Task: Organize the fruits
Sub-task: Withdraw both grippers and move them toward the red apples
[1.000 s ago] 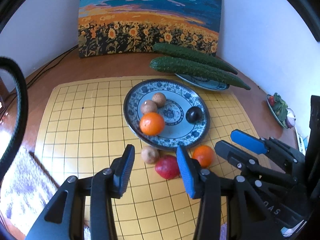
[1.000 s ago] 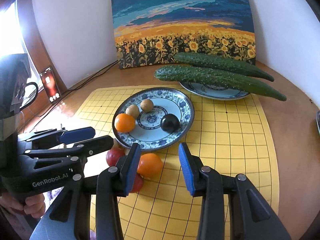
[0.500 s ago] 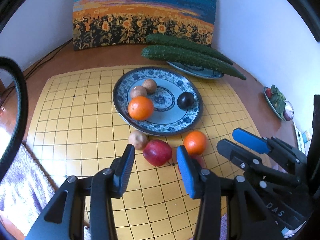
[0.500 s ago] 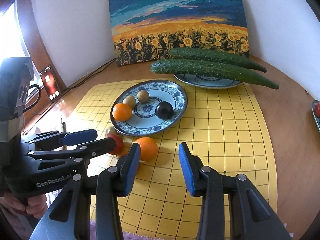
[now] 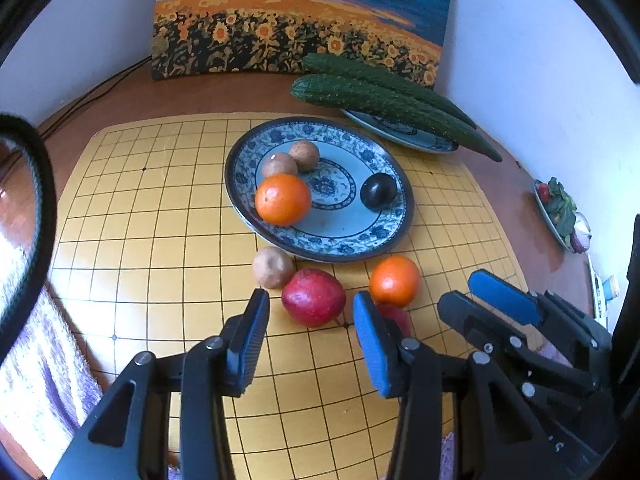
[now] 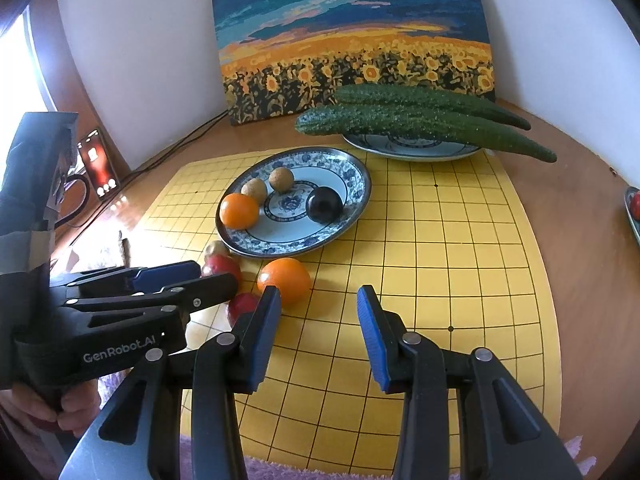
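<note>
Left wrist view first: the left gripper (image 5: 308, 316) hovers low over the yellow grid mat (image 5: 160, 240), fingers spread wide with nothing between the pads, and a red apple (image 5: 313, 297) sits on the mat just ahead of the gap. Touching the apple's left side is a small brown fruit (image 5: 273, 267), and to its right, a little apart, lies an orange (image 5: 395, 281); a second red fruit (image 5: 396, 316) peeks out behind the right blue pad, mostly hidden. Just beyond them is the blue-and-white plate (image 5: 360, 240), carrying another orange (image 5: 283, 199) at its near-left rim, two brown fruits (image 5: 292, 160) side by side behind it, and a dark plum (image 5: 378, 193) off to the right. Two cucumbers (image 5: 384, 100) rest across a second plate (image 5: 400, 136) in front of the sunflower painting (image 5: 300, 20). Over at the right edge the right gripper (image 5: 476, 292) comes into frame, its fingers apart. Now the right wrist view: the right gripper (image 6: 318, 316) is also open and holds nothing, hanging over bare mat (image 6: 440, 260), with the loose orange (image 6: 284, 280) just ahead of its left finger. On the left side the left gripper (image 6: 208, 276) reaches in, its tips close to the apple (image 6: 222, 266), while the small red fruit (image 6: 242, 305) lies beneath it. Behind, the plate (image 6: 304, 240) shows the same four fruits.
</note>
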The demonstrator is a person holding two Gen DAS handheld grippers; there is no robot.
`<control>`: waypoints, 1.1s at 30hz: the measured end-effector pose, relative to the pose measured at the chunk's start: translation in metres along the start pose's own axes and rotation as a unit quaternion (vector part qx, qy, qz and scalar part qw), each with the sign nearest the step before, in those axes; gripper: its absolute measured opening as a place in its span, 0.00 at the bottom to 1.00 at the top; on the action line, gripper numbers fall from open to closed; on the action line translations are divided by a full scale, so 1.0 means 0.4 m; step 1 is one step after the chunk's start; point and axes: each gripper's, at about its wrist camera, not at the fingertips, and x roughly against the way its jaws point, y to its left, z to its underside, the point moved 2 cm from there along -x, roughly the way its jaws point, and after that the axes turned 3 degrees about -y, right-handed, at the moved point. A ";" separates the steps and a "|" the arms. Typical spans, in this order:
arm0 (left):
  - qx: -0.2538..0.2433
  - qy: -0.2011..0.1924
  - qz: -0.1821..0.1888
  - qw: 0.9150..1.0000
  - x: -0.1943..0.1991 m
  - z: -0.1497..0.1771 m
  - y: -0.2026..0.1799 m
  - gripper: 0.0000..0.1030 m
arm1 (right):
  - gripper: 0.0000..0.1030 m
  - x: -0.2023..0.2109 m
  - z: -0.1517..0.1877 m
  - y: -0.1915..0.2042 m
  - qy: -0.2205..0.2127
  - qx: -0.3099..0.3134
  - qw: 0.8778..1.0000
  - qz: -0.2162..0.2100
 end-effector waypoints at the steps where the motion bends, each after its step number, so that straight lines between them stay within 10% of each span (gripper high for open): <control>1: 0.001 0.000 0.000 1.000 -0.001 0.000 0.000 0.45 | 0.40 0.000 0.000 0.000 0.000 0.000 1.000 0.000; 33: -0.016 -0.018 0.002 1.000 0.040 0.011 0.023 0.34 | 0.40 -0.014 -0.001 0.024 0.007 -0.004 1.000 -0.007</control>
